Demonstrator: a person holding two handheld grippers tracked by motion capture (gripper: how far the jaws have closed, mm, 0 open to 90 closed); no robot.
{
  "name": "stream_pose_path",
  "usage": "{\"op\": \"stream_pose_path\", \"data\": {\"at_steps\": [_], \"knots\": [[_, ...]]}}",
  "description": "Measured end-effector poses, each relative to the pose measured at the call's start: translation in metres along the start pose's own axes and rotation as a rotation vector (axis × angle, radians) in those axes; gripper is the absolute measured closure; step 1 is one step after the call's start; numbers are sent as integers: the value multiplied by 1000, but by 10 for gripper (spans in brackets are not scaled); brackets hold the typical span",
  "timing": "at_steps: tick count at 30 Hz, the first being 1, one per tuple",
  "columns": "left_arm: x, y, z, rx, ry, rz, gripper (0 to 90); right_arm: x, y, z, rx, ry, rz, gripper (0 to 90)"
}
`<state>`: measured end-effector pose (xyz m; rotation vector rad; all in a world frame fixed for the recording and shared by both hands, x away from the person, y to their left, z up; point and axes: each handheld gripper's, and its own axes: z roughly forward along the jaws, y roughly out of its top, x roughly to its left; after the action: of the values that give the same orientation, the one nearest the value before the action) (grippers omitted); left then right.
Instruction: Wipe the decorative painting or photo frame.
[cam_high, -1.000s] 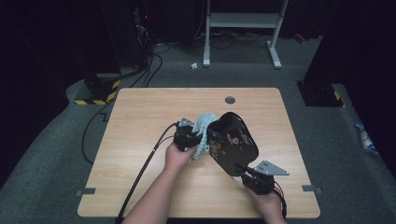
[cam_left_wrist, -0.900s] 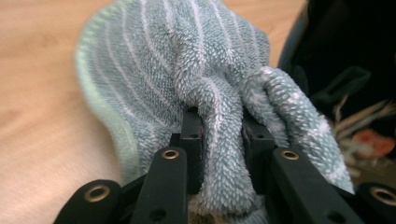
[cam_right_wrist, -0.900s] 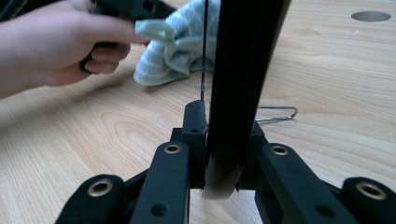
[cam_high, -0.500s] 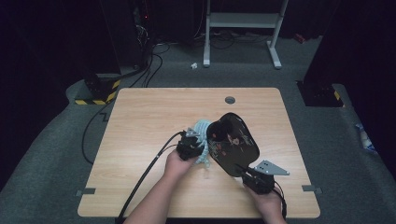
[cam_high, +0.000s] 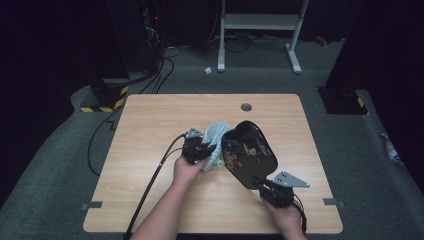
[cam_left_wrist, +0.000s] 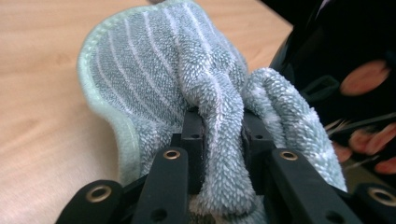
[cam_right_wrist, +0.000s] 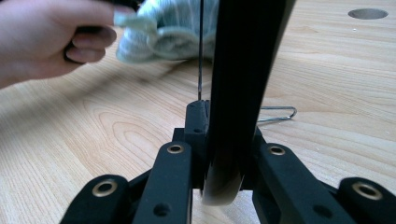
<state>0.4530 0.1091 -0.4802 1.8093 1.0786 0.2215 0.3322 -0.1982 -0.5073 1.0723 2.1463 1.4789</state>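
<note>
Cloth (cam_left_wrist: 196, 84) pinched in left gripper (cam_left_wrist: 219, 135) | tray (cam_right_wrist: 243, 70) edge clamped in right gripper (cam_right_wrist: 224, 140)

1. The left gripper (cam_high: 209, 150), clamped on the light blue striped cloth (cam_high: 216, 137), has slid back toward the person and then out again along the black tray (cam_high: 248, 152).
2. The cloth has gone with it: bunched at the tray's upper left edge, then lower, now back against that edge.
</note>
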Motion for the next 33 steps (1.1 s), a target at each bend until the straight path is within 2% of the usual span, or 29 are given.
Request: {"op": "stream_pose_path", "data": {"at_steps": [6,14,20,27,33], "knots": [[-1,14,-12,-55,-24,3,752,0,0,0,1,0,0,800],[-13,31,-28,-126,-50,42,753,0,0,0,2,1,5,800],[-27,43,-40,-176,-96,80,754,0,0,0,2,0,6,800],[-46,58,-50,-217,-168,126,754,0,0,0,1,-1,7,800],[-69,73,-60,-251,-202,197,754,0,0,0,2,-1,9,800]]}}
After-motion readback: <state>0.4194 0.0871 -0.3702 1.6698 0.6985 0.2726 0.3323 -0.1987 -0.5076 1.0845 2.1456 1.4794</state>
